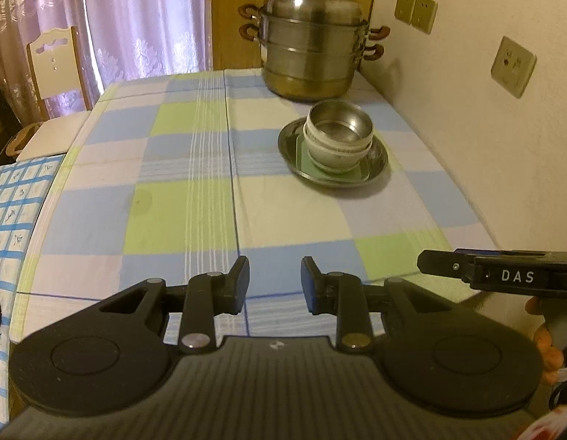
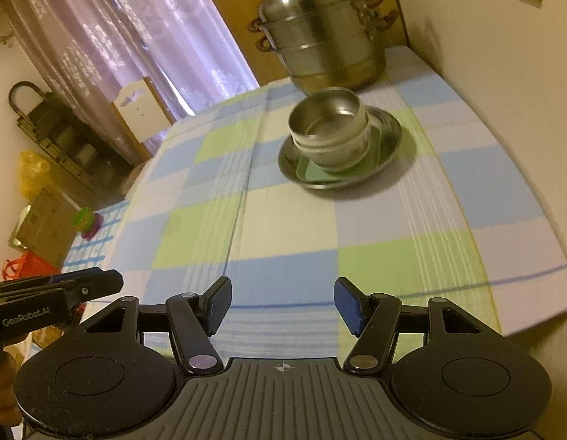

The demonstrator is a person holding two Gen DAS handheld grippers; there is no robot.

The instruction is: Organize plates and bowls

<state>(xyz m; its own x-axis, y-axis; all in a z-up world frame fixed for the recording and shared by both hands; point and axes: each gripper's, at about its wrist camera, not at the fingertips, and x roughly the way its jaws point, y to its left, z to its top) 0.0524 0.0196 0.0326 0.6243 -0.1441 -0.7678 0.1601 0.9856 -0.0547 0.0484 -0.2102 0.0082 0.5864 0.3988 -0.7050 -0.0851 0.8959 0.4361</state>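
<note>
A stack of dishes stands on the checked tablecloth near the wall: a steel plate (image 1: pixel 379 167) (image 2: pixel 388 139) at the bottom, a pale green square plate (image 1: pixel 307 159) (image 2: pixel 313 173) on it, then white bowls (image 1: pixel 335 156) (image 2: pixel 342 150) with a steel bowl (image 1: pixel 351 124) (image 2: pixel 331 112) nested on top. My left gripper (image 1: pixel 275 284) hangs over the near edge of the table, well short of the stack, open with nothing between its fingers. My right gripper (image 2: pixel 282 306) is likewise at the near edge, open wider and empty. Each gripper's side shows in the other's view.
A large tiered steel steamer pot (image 1: pixel 311 44) (image 2: pixel 322 35) stands behind the stack by the wall. The wall with sockets (image 1: pixel 512 66) runs along the right. A chair (image 1: pixel 56 69) and curtains are beyond the table's far left edge. Clutter and a rack (image 2: pixel 59 135) lie left.
</note>
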